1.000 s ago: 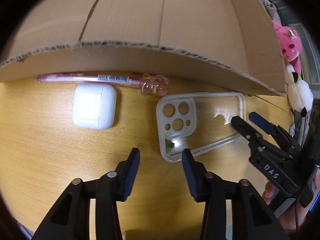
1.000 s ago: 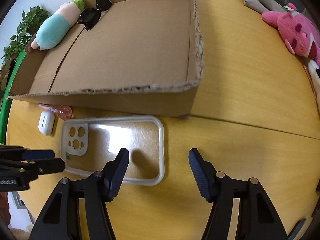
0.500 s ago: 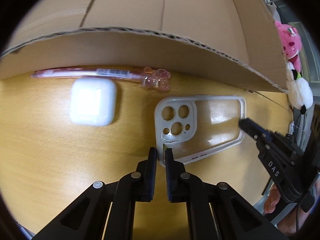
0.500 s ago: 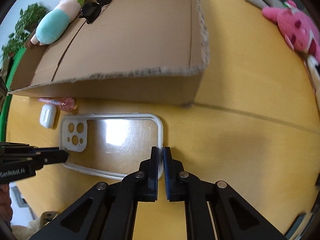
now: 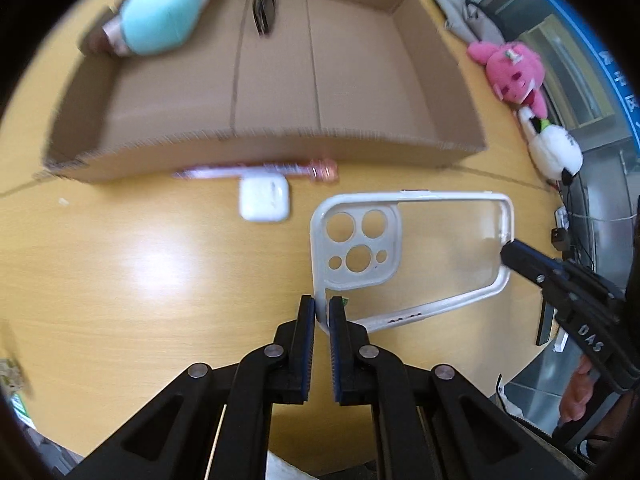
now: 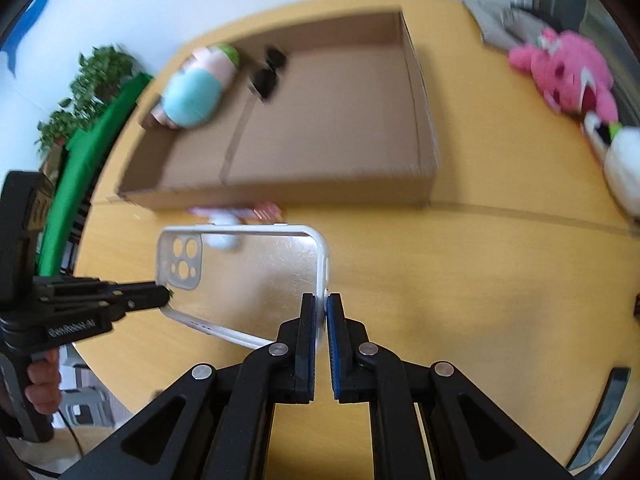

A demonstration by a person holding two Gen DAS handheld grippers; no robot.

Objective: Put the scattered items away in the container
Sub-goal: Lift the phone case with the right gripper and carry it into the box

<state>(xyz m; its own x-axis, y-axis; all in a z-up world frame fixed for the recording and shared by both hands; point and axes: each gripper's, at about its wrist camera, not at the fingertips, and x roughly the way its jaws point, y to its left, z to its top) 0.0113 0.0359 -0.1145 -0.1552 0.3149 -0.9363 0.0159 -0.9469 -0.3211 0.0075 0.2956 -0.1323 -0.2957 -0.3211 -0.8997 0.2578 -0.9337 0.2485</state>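
Note:
A clear phone case (image 5: 412,256) with a white rim is held above the yellow table between both grippers. My left gripper (image 5: 322,312) is shut on its camera-end corner. My right gripper (image 6: 322,312) is shut on the rim of the opposite end of the phone case (image 6: 248,276). The open cardboard box (image 5: 280,80) lies beyond, with a teal plush toy (image 5: 160,24) and black sunglasses (image 5: 264,4) inside. A white earbud case (image 5: 264,200) and a pink pen (image 5: 260,170) lie on the table by the box's near wall.
A pink plush (image 5: 512,72) and a white plush (image 5: 556,152) lie on the table right of the box. A grey cloth (image 6: 504,20) lies at the far right. A green plant (image 6: 88,92) stands past the table's left edge.
Both grippers closed on the phone case's ends and lifted it off the table. The views rose, so the box's inside now shows.

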